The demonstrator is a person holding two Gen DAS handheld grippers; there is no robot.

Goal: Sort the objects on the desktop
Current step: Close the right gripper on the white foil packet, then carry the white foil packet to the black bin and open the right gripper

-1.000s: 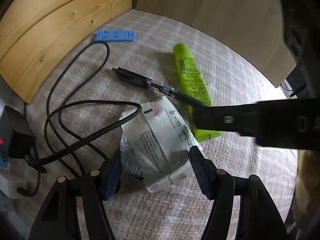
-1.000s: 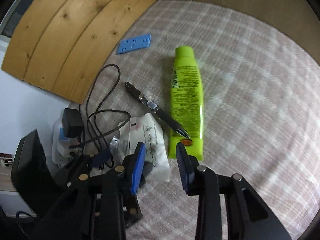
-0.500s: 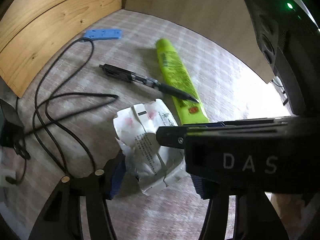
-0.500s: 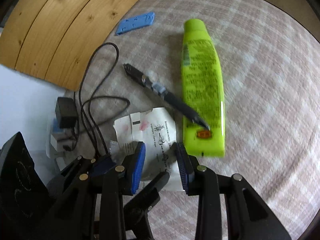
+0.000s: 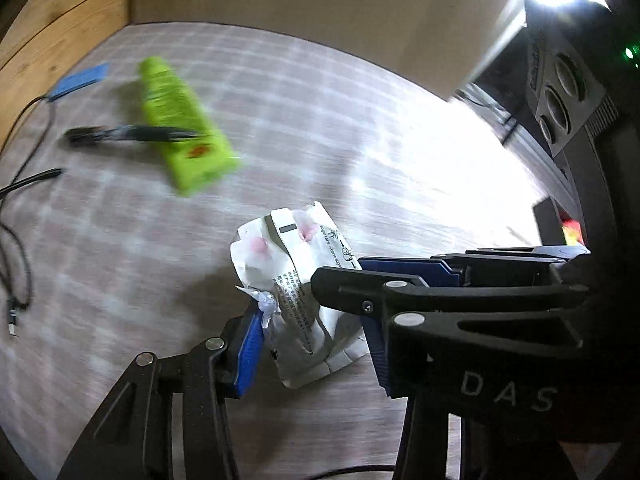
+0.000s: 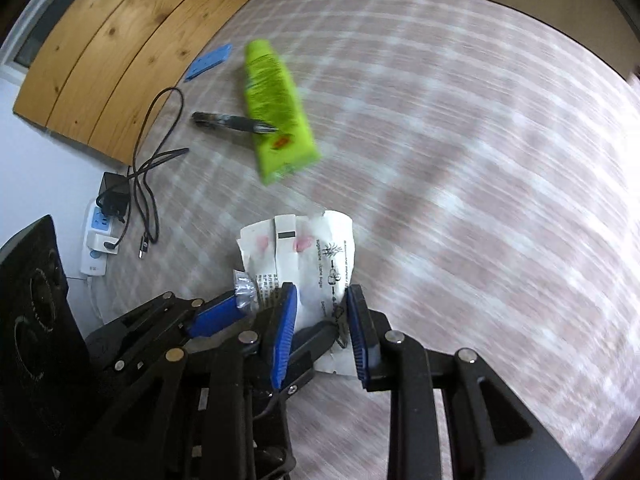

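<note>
A crumpled white paper packet (image 5: 296,292) is held between the blue pads of my left gripper (image 5: 312,344), lifted above the checked cloth. It also shows in the right wrist view (image 6: 304,256). My right gripper (image 6: 320,332) sits just above and beside the left one, its jaws apart around the packet's near end, not pressing it. A lime-green tube (image 5: 180,120) lies on the cloth at far left with a black pen (image 5: 128,134) across it; both show in the right wrist view, tube (image 6: 276,108) and pen (image 6: 232,122).
A blue flat piece (image 6: 208,62) lies near the wooden wall (image 6: 120,52). Black cables (image 6: 148,172) run to a white power strip (image 6: 98,236) at the left edge. A black device with round buttons (image 5: 568,92) stands at the right.
The left gripper has lifted the packet and carried it right, away from the tube, pen and cables. The right gripper has moved with it, staying beside the packet.
</note>
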